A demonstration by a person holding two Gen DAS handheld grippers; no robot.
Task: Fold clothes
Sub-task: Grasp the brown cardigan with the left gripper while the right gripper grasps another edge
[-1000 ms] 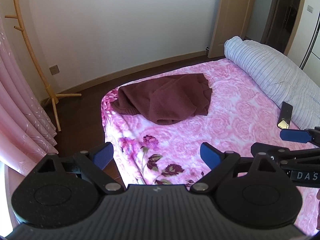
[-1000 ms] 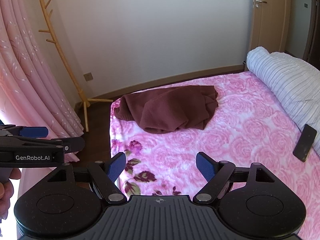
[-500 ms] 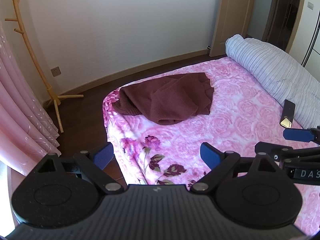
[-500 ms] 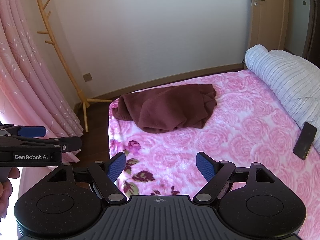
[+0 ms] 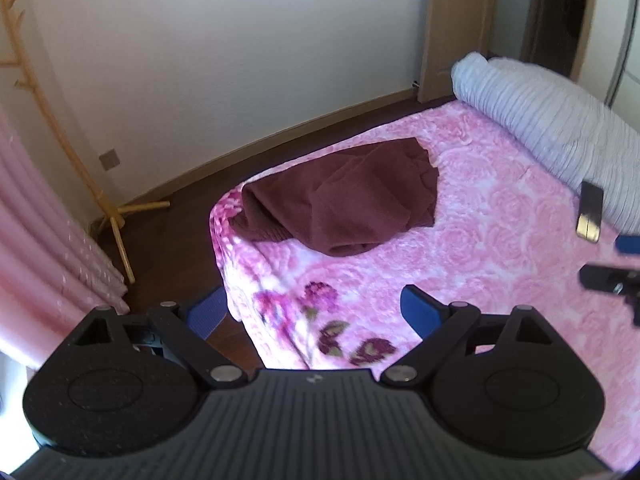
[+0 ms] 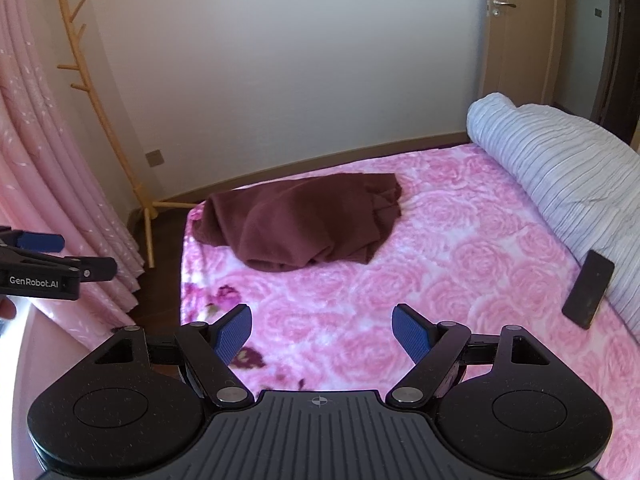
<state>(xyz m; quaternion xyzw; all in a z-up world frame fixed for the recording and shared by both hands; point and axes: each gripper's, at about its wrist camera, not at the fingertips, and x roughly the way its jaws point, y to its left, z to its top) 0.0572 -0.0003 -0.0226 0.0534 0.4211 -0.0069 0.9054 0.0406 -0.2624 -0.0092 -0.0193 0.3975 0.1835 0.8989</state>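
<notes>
Both sets of jaws stand wide apart and empty, left gripper (image 5: 316, 308) and right gripper (image 6: 322, 330) hovering short of the maroon garment (image 6: 304, 220) heaped near the bed (image 6: 460, 264) corner. Risk: grabbing bunched layers, or dragging it off the edge.

Sweater (image 6: 304, 220): dark maroon knit cloth, matt, soft nap. Blanket (image 6: 440, 272): pink fleece, plush, embossed rose relief. Rolled quilt (image 6: 568, 168): striped woven cloth, matt. Phone (image 6: 588, 289): smooth, glossy face. Coat stand (image 6: 100, 100): pale wood, smooth. Curtain (image 6: 44, 152): pink cloth, faint sheen. Floor (image 5: 168, 216): dark wood, polished. Left gripper (image 5: 310, 312) and right gripper (image 6: 322, 332): matt black plastic, blue textured pads (image 6: 234, 332), bright metal rivets.
</notes>
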